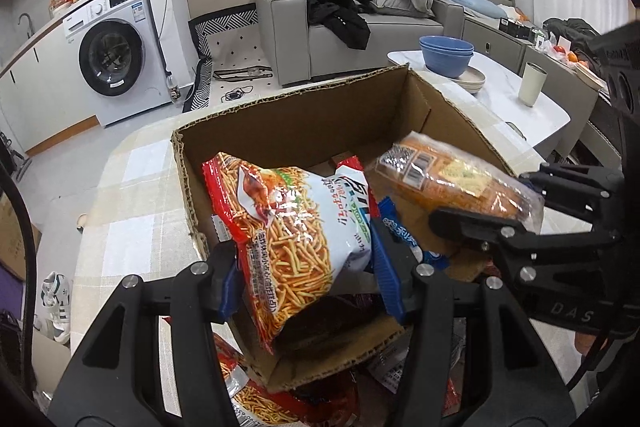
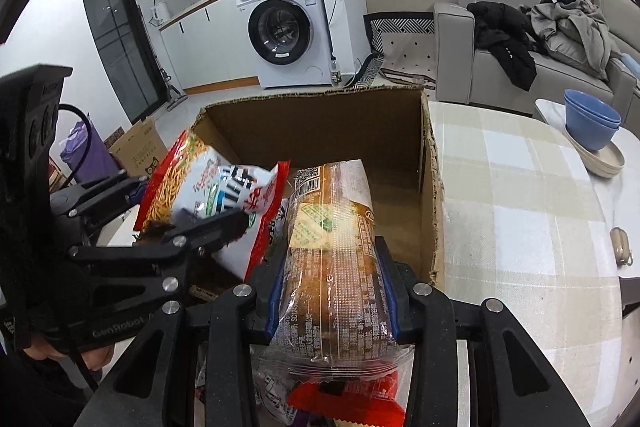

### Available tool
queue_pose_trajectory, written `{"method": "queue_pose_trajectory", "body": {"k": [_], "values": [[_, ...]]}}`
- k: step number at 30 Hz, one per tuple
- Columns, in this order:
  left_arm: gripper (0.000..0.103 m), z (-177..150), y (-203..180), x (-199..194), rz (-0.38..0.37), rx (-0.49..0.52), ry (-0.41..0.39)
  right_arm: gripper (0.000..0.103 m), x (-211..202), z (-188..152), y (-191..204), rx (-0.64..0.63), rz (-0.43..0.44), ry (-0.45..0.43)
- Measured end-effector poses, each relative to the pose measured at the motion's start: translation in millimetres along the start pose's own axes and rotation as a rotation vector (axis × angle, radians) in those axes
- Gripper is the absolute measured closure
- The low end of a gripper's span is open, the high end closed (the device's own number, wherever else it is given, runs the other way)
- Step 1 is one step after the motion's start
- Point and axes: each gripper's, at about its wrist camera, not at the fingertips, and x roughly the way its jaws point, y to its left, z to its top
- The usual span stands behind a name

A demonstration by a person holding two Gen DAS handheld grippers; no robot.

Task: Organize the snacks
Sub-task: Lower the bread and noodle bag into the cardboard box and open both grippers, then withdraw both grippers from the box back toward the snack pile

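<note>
In the left wrist view, the left gripper pinches a red-and-white bag of noodle-stick snacks between its blue pads, holding it over the near edge of an open cardboard box on a checked tablecloth. To the right, the right gripper clamps an orange-brown snack pack over the same box.

In the right wrist view, the right gripper squeezes the clear-wrapped brown snack pack lengthwise between its fingers, above the box's near side. At left, the left gripper grips the noodle-stick bag, just beside the pack.
</note>
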Motion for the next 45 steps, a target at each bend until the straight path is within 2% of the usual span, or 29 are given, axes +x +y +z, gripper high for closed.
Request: {"method": "queue_pose_trajectory", "body": {"k": [4, 6, 8, 9, 11, 13, 15, 16, 24, 33, 41, 45], "values": [[0.050, -2.6, 1.3, -2.8, -0.036, -0.010, 0.019, 0.053, -6.1, -0.9, 3.5, -0.030, -0.003, -0.047], [0.041, -3.0, 3.1, -7.3, -0.048, -0.017, 0.013, 0.048, -12.8, -1.9, 2.9, -0.035, -0.011, -0.074], [0.030, -3.1, 6.9, -14.7, -0.042, -0.037, -0.001, 0.035, -21.2, -3.3, 1.2, -0.024, -0.002, -0.097], [0.025, -3.2, 9.0, -18.8, -0.066, -0.048, -0.005, 0.033, -25.9, -3.4, -0.1, -0.020, 0.008, -0.112], [0.019, -4.1, 12.5, -27.1, -0.099, -0.067, -0.006, 0.014, -39.2, -7.1, -3.3, -0.011, 0.002, -0.148], [0.015, -8.0, 14.5, -36.3, -0.099, -0.069, -0.013, 0.007, -52.0, -12.9, -6.7, -0.001, -0.028, -0.183], [0.000, -12.7, 16.1, -44.4, -0.091, -0.068, -0.016, 0.002, -62.6, -19.1, -10.6, 0.016, -0.034, -0.202], [0.001, -16.0, 17.5, -49.4, -0.091, -0.070, -0.020, 0.001, -67.0, -21.9, -12.9, 0.025, -0.038, -0.205], [0.001, -44.1, 26.5, -85.6, -0.075, -0.099, -0.044, 0.001, -90.3, -60.5, -29.3, 0.093, -0.052, -0.177], [0.001, -82.2, 41.3, -108.5, -0.035, -0.106, -0.039, 0.001, -91.4, -97.3, -19.1, 0.069, -0.043, -0.133], [0.001, -108.2, 56.3, -107.2, -0.012, -0.105, -0.003, 0.001, -84.1, -97.6, -11.7, 0.027, -0.057, -0.090], [0.001, -109.0, 62.8, -109.3, 0.028, -0.099, -0.016, 0.001, -82.5, -96.4, -11.0, 0.027, -0.058, -0.078]]}}
